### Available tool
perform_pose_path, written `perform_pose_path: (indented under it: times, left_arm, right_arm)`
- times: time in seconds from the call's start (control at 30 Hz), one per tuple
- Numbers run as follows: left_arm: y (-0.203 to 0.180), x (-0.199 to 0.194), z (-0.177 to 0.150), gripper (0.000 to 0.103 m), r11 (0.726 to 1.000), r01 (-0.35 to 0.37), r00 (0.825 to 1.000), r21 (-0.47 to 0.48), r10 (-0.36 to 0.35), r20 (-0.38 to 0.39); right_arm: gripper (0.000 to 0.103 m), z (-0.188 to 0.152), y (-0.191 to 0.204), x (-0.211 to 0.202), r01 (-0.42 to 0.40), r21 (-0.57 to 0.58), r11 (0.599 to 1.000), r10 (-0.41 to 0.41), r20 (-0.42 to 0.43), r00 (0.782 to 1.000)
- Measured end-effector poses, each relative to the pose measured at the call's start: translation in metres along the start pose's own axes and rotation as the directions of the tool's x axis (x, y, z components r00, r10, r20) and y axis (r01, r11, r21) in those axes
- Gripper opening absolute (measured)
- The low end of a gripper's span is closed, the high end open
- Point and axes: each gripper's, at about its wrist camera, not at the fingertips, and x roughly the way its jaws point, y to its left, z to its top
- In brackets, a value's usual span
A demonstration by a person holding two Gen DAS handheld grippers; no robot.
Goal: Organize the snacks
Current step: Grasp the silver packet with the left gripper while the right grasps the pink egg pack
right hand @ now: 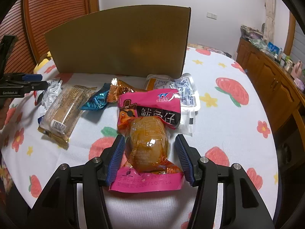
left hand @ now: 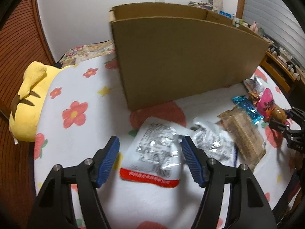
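My left gripper (left hand: 150, 143) is open over a silver-white snack pouch with a red bottom band (left hand: 154, 152) lying on the bed; a second silver pouch (left hand: 213, 139) lies to its right. My right gripper (right hand: 148, 143) is open, with its pads either side of a brown egg-shaped snack in clear wrap (right hand: 147, 148) that lies on a pink packet (right hand: 150, 110). A biscuit pack (right hand: 64, 112), a blue packet (right hand: 97, 99), an orange packet (right hand: 122, 89) and a white pouch (right hand: 183, 91) lie beyond. A cardboard box (left hand: 183, 57) stands behind the snacks, and it also shows in the right wrist view (right hand: 122, 43).
The flowered bedspread (right hand: 228, 114) covers the bed. A yellow plush toy (left hand: 32, 95) lies at the left edge. A wooden cabinet with small items (right hand: 270, 72) runs along the right. The left gripper shows in the right wrist view (right hand: 22, 85).
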Motion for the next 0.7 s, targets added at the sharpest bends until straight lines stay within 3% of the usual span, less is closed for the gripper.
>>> perform_pose_path:
  times: [0.23, 0.47, 0.6, 0.7]
  left_arm:
    - [0.006, 0.001, -0.005, 0.068, 1.000, 0.000, 1.000, 0.005, 0.000, -0.014]
    - [-0.005, 0.012, -0.004, 0.070, 0.997, -0.032, 0.998, 0.070, 0.035, -0.046]
    - [0.000, 0.014, -0.004, 0.070, 0.999, -0.009, 0.999, 0.038, 0.011, -0.046]
    - [0.005, 0.014, -0.003, 0.063, 1.000, 0.014, 0.999, 0.013, -0.013, -0.049]
  right_arm:
    - [0.057, 0.000, 0.000, 0.000, 0.001, -0.001, 1.000, -0.001, 0.000, 1.000]
    - [0.057, 0.000, 0.000, 0.000, 0.000, 0.000, 1.000, 0.000, 0.000, 1.000]
    - [0.057, 0.000, 0.000, 0.000, 0.001, 0.000, 1.000, -0.001, 0.000, 1.000]
    - [0.057, 0.000, 0.000, 0.000, 0.001, 0.000, 1.000, -0.001, 0.000, 1.000]
